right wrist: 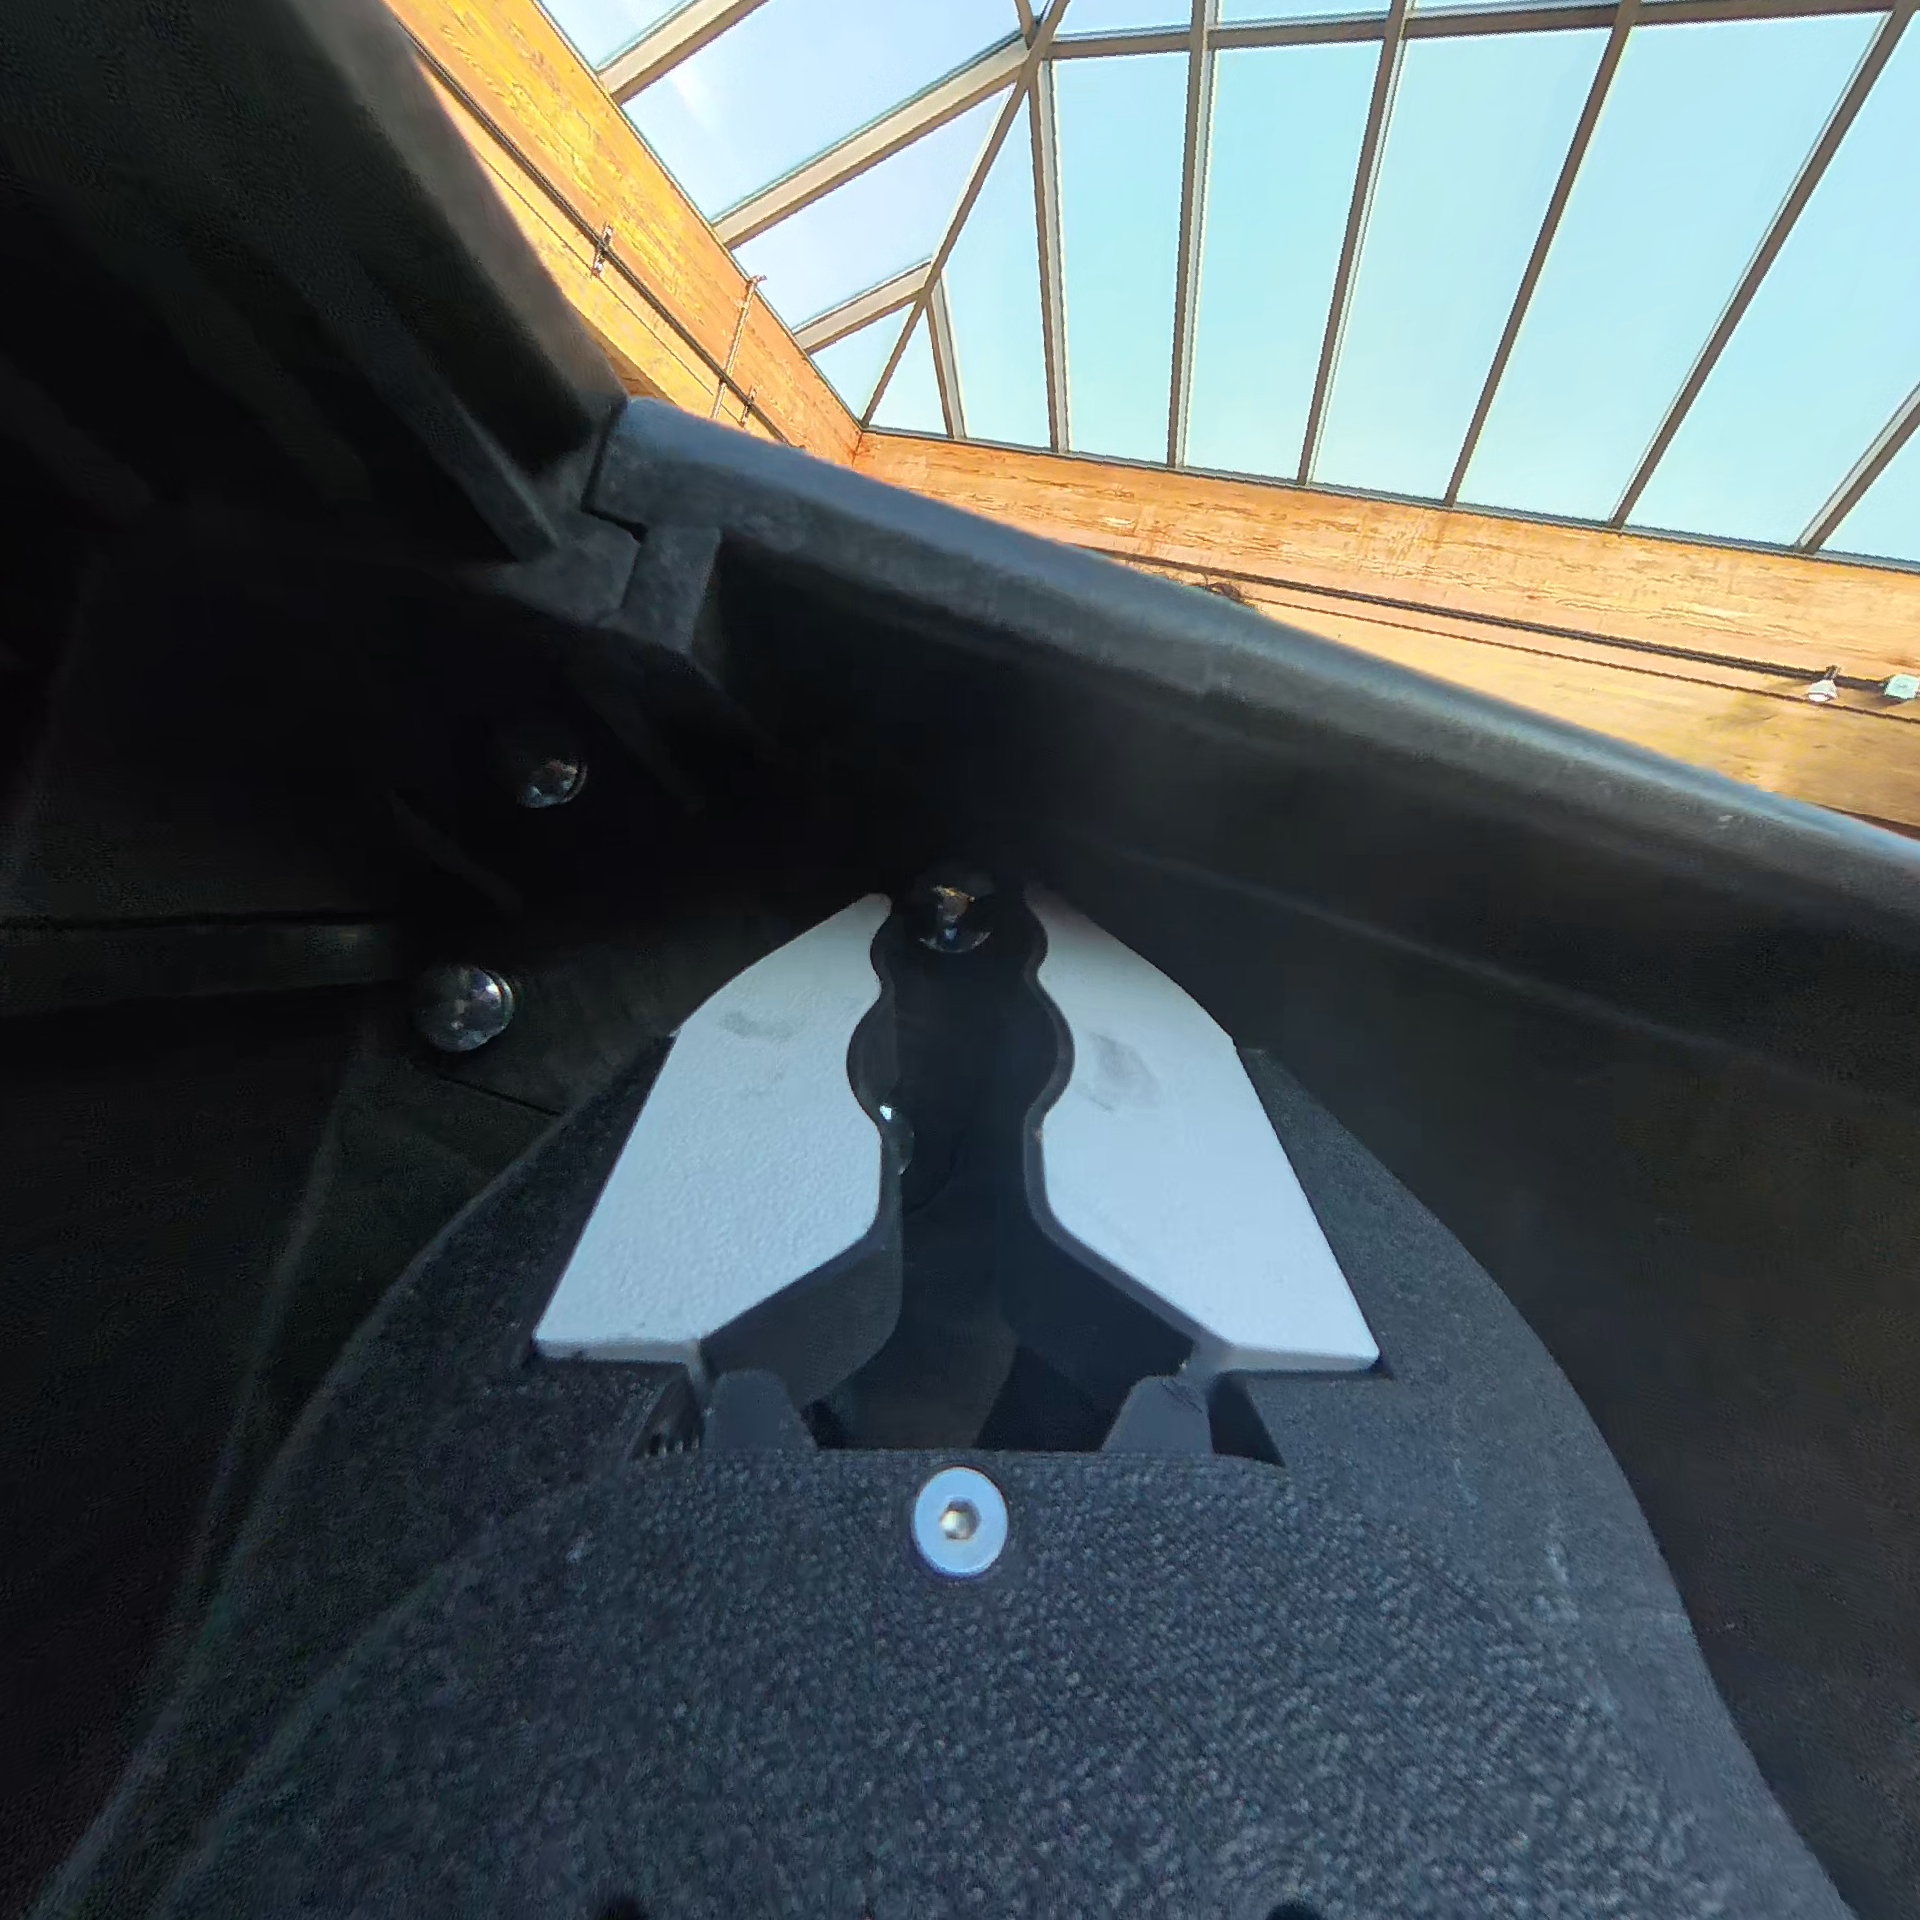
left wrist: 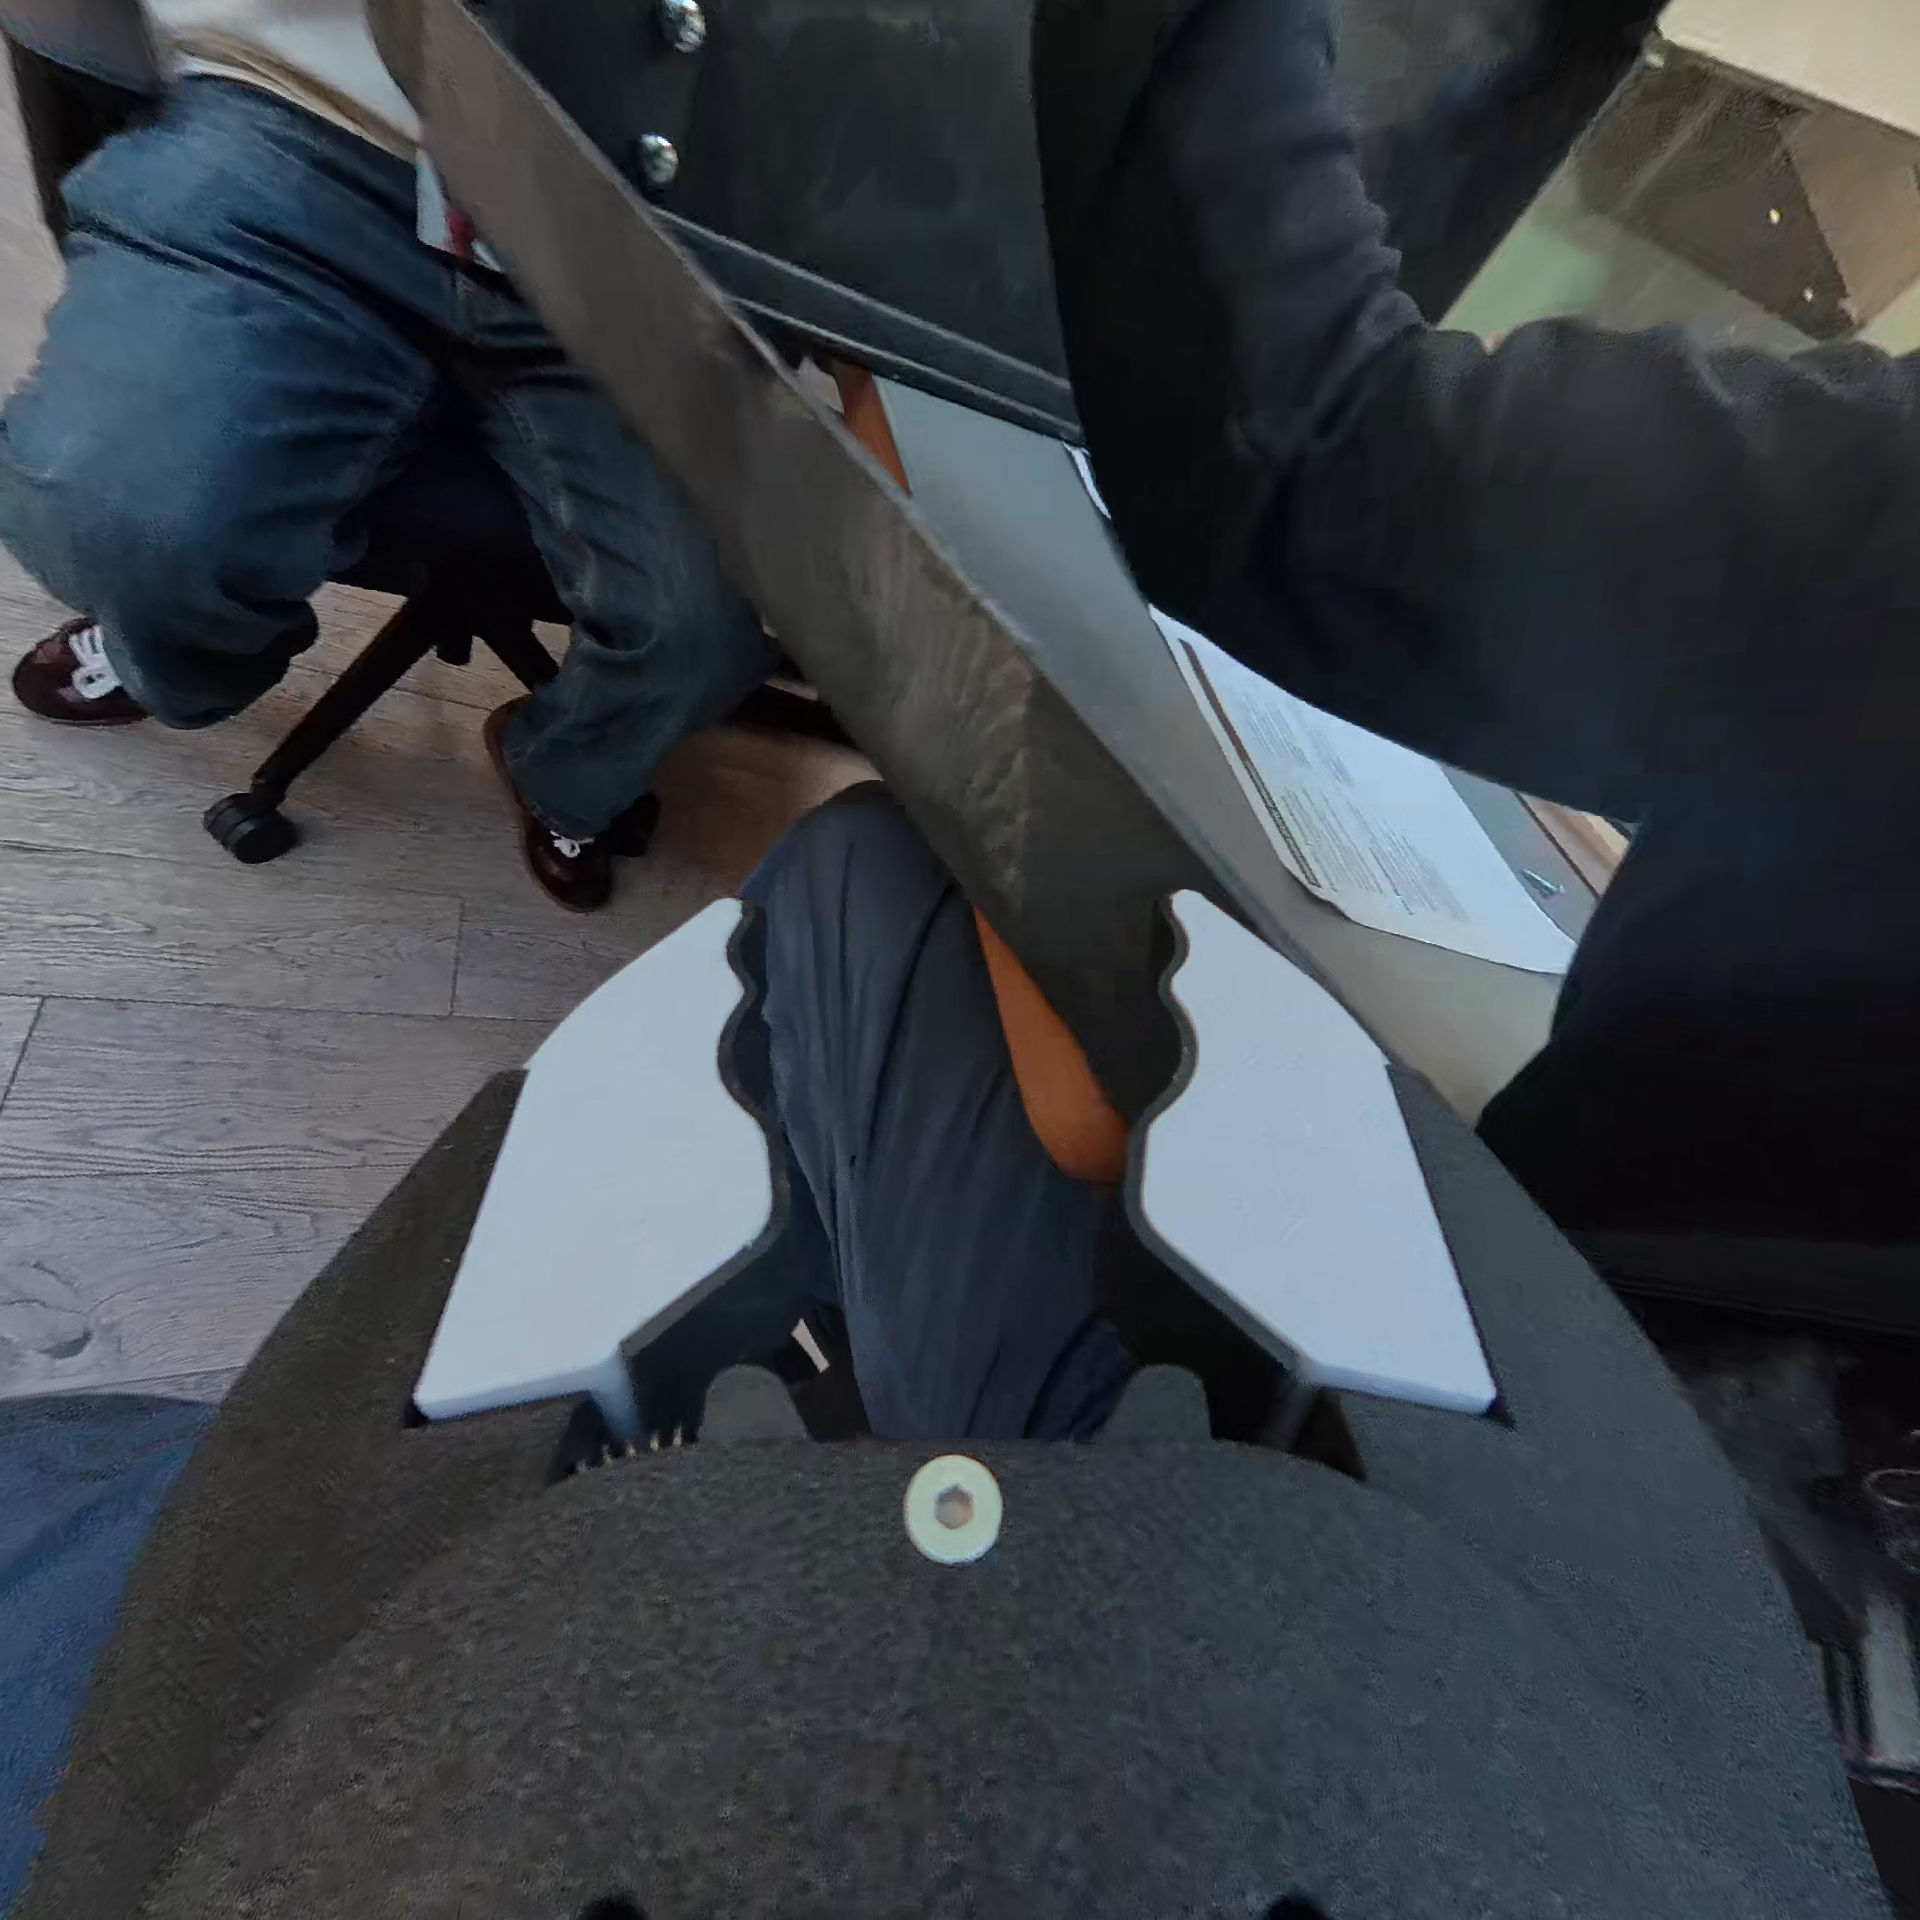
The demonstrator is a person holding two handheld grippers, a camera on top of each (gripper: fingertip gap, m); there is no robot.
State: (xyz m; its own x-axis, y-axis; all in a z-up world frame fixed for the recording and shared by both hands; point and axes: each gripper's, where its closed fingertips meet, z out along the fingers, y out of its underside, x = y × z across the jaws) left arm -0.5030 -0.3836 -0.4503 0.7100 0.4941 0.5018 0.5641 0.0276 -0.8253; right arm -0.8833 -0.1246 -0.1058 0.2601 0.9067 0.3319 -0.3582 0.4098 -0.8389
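My left gripper (left wrist: 961, 935) is open, its white fingers (left wrist: 623, 1174) spread wide and pointing down at the floor. Between them I see a dark blue-grey trouser leg (left wrist: 914, 1143) and an orange wooden leg (left wrist: 1060, 1101). The lower end of a dark grey slab edge (left wrist: 831, 582) lies against the right fingertip. My right gripper (right wrist: 956, 925) points up, its white fingers (right wrist: 748, 1174) a narrow gap apart. The tips sit against a black moulded part (right wrist: 1143, 727), on either side of a round screw head (right wrist: 948, 920). Nothing shows as pinched in the dark gap.
A grey tabletop (left wrist: 997, 499) bears a white printed sheet (left wrist: 1351, 810). A black sleeve (left wrist: 1558, 571) fills the right. A person in jeans (left wrist: 260, 395) sits on a wheeled office chair (left wrist: 343, 686) on wood flooring (left wrist: 208, 1091). Above are a skylight (right wrist: 1455, 229) and wooden walls (right wrist: 1351, 540). My hands' fingertips stand some 55 cm from each other.
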